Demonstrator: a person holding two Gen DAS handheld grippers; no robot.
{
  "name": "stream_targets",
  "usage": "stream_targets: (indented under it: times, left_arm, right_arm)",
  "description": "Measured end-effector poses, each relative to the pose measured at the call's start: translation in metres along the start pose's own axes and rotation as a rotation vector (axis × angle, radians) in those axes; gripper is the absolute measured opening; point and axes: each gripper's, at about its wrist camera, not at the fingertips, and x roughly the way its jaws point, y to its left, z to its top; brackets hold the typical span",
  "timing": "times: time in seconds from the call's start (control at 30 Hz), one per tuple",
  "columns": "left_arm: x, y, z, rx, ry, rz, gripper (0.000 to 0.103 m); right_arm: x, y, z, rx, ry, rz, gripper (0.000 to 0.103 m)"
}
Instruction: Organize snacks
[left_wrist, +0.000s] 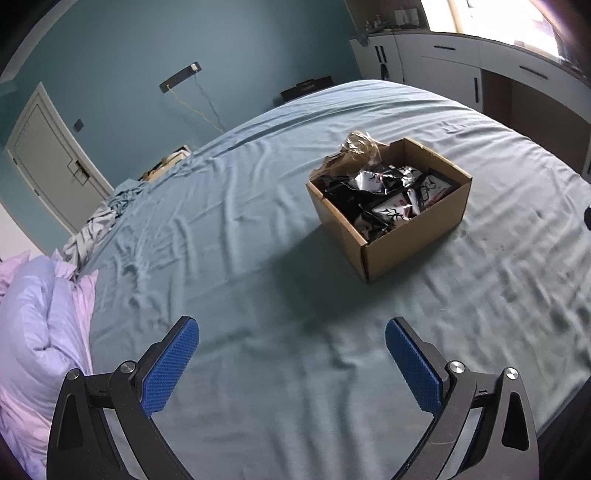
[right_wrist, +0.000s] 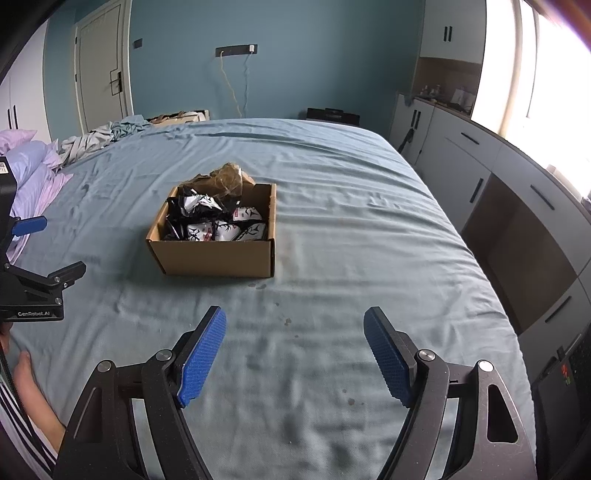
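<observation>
Box: one open brown cardboard box (right_wrist: 216, 253), square-cornered with plain matte walls, sits on the bed ahead of both your grippers, well apart from them.
Snacks: glossy black-and-white foil packets (right_wrist: 218, 227) are heaped inside the box; they overlap too much for you to count.
Wrapper: one crumpled clear-brown plastic bag (right_wrist: 231, 177) pokes up at the box's far edge.
Left gripper: your left gripper (left_wrist: 291, 332) hangs over bare sheet with its jaws spread wide and nothing between them; its two pads (left_wrist: 171, 369) are blue and finely knurled on black metal arms.
Right gripper: your right gripper (right_wrist: 295, 321) also stands wide apart and empty, above the sheet on the near side of the box.
Surface: a pale blue-green bedsheet (right_wrist: 351, 229), soft and wrinkled, with a few small dark spots near your right gripper.
Bedding: lilac and pink pillows (left_wrist: 33, 314) are bunched at the bed's left side.
Room: teal wall, one white door (right_wrist: 103, 62), white cabinets (right_wrist: 480, 173) with black bar handles under a bright window.
</observation>
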Motion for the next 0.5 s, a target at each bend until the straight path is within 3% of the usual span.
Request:
stream_targets:
  times: [0.17,0.37,0.5]
  left_arm:
    - [-0.002,0.001,0.001,-0.029,0.001,-0.057,0.103]
    - [-0.010,-0.015,0.002,0.024,-0.042,-0.047,0.103]
    - [-0.010,-0.028,0.001,0.094,-0.059,0.009,0.103]
  right_arm:
    - [0.002,0.001,0.001,-0.004,0.015,0.009,0.076]
    - [0.004,0.003,0.003,-0.019,0.028,0.026,0.076]
    - [0.007,0.006,0.003,-0.031,0.043,0.021,0.076]
